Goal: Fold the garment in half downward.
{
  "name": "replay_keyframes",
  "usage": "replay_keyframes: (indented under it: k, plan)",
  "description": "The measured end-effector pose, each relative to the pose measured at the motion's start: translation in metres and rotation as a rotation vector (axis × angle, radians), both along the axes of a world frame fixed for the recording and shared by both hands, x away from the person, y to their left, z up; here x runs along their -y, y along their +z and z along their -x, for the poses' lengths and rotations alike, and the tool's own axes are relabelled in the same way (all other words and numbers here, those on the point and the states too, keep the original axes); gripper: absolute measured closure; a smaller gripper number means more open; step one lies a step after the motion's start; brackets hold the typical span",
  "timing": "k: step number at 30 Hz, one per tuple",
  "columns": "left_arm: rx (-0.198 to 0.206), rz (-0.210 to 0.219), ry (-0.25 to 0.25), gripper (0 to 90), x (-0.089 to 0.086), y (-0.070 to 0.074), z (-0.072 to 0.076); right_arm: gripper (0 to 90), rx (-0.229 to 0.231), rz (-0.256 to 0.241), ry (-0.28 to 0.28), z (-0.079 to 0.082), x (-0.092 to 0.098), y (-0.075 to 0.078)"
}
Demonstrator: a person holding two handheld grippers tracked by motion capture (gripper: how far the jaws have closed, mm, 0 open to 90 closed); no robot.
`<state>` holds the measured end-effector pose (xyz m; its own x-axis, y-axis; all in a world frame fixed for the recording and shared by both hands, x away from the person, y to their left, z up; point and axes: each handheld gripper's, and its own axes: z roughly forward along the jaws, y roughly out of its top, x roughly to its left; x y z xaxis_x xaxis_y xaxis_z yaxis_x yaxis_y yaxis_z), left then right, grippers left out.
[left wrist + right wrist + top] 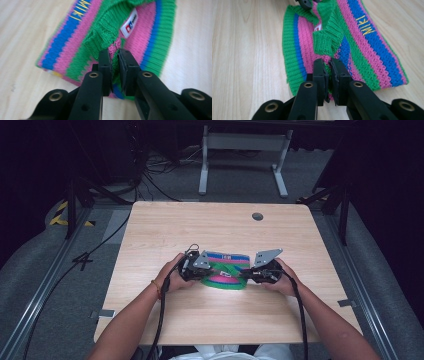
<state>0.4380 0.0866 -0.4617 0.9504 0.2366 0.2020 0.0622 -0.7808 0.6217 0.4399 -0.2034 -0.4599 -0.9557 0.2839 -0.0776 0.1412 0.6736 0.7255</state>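
Note:
A knitted garment (pixel 226 269) striped green, pink and blue lies on the wooden table (pixel 165 227), near its front middle. It carries yellow lettering (pixel 367 24) and a white label (pixel 129 23). My left gripper (pixel 196 268) holds its left end, my right gripper (pixel 254 272) its right end. In the left gripper view the knit (pixel 75 35) is pinched between the black pads (pixel 103 62), with my left gripper (pixel 114 68) shut on it. In the right gripper view the garment (pixel 352 37) is pinched the same way in my right gripper (pixel 328 75).
A round grommet hole (pixel 257 216) sits at the table's far right. Behind the table stands a grey metal frame (pixel 244 150), with cables (pixel 150 170) on the floor at the left. Rails run along both sides of the table.

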Motion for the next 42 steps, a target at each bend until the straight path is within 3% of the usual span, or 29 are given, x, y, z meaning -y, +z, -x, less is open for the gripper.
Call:
replay_keyframes:
  k: [4, 9, 14, 15, 20, 23, 26, 30, 36, 39, 42]
  plan:
    - [-0.001, -0.033, -0.021, 78.9, 0.000, -0.002, 0.011, 82.1, -0.009, 0.011, 0.005, 0.005, 0.001, -0.003]
    - [-0.059, -0.008, -0.024, 75.3, -0.007, -0.003, 0.014, 80.0, -0.020, 0.022, 0.003, 0.010, 0.001, -0.006]
    - [-0.063, 0.012, -0.013, 71.2, -0.006, -0.006, 0.015, 77.2, -0.038, 0.007, -0.011, 0.010, 0.001, -0.011]
    - [-0.088, 0.048, 0.005, 70.9, -0.007, -0.008, 0.016, 77.2, -0.037, -0.004, -0.018, 0.010, 0.004, -0.013]
    - [-0.089, 0.093, 0.030, 72.4, -0.006, -0.013, 0.014, 77.4, -0.033, -0.016, -0.056, 0.011, 0.010, -0.014]
    - [-0.063, 0.079, 0.035, 72.2, -0.002, -0.012, 0.013, 77.3, -0.012, -0.010, -0.083, 0.008, 0.012, -0.015]
    - [-0.068, 0.106, 0.062, 71.3, 0.000, -0.014, 0.009, 77.1, -0.005, -0.014, -0.103, 0.006, 0.014, -0.016]
    - [-0.108, 0.128, 0.069, 67.0, -0.002, -0.014, 0.008, 76.4, -0.011, -0.019, -0.106, 0.005, 0.016, -0.015]
    - [-0.126, 0.145, 0.079, 57.4, -0.008, -0.005, 0.012, 73.5, 0.005, -0.008, -0.095, 0.011, 0.016, -0.010]
    - [-0.112, 0.142, 0.112, 54.1, -0.017, -0.001, 0.014, 71.6, 0.007, -0.033, -0.103, 0.015, 0.021, -0.004]
    - [-0.108, 0.176, 0.155, 55.7, -0.027, 0.001, 0.014, 68.8, 0.018, -0.072, -0.119, 0.017, 0.026, 0.002]
